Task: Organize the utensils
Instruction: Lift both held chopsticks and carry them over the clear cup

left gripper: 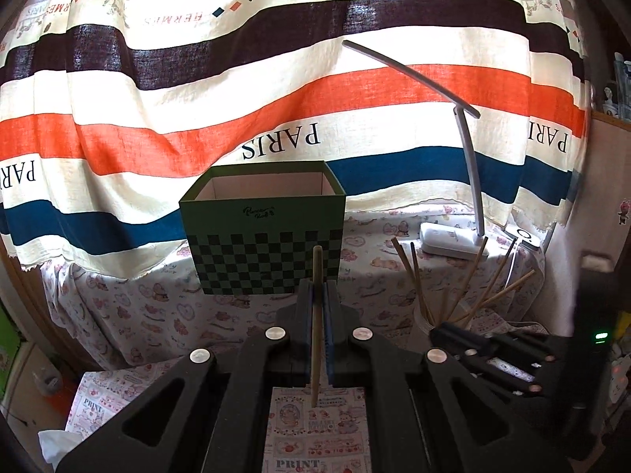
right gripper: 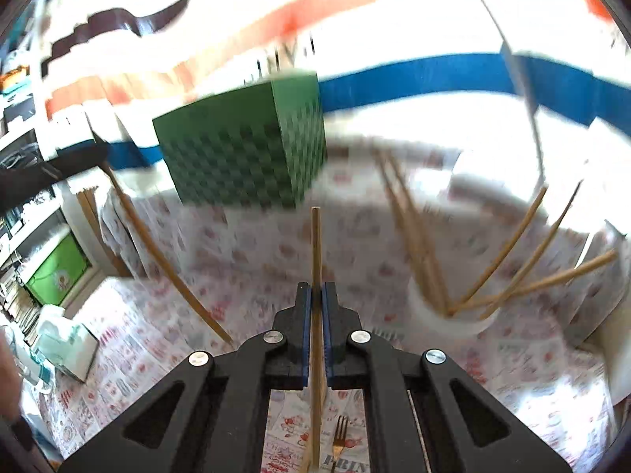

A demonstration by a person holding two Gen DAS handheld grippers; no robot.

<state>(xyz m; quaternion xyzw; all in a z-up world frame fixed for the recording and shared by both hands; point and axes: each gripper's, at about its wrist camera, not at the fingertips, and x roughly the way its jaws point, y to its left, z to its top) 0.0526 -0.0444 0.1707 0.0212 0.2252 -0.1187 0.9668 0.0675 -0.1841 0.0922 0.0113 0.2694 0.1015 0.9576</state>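
Note:
My left gripper (left gripper: 317,289) is shut on a wooden chopstick (left gripper: 317,264) that sticks up between its blue pads. Behind it stands an open green checkered box (left gripper: 262,236). At the right, a white cup (left gripper: 424,323) holds several chopsticks, and the right gripper's black body (left gripper: 497,358) is beside it. In the blurred right wrist view, my right gripper (right gripper: 315,291) is shut on another chopstick (right gripper: 315,244), left of the cup of chopsticks (right gripper: 453,317). The green box (right gripper: 244,146) is ahead. The left gripper's chopstick (right gripper: 165,260) slants at the left. A golden fork (right gripper: 340,437) lies on the tablecloth below.
A white desk lamp (left gripper: 453,238) stands at the back right on the printed tablecloth (left gripper: 157,307). A striped curtain (left gripper: 276,98) hangs close behind the box. A tissue pack (right gripper: 67,343) sits at the table's left edge, with shelves beyond.

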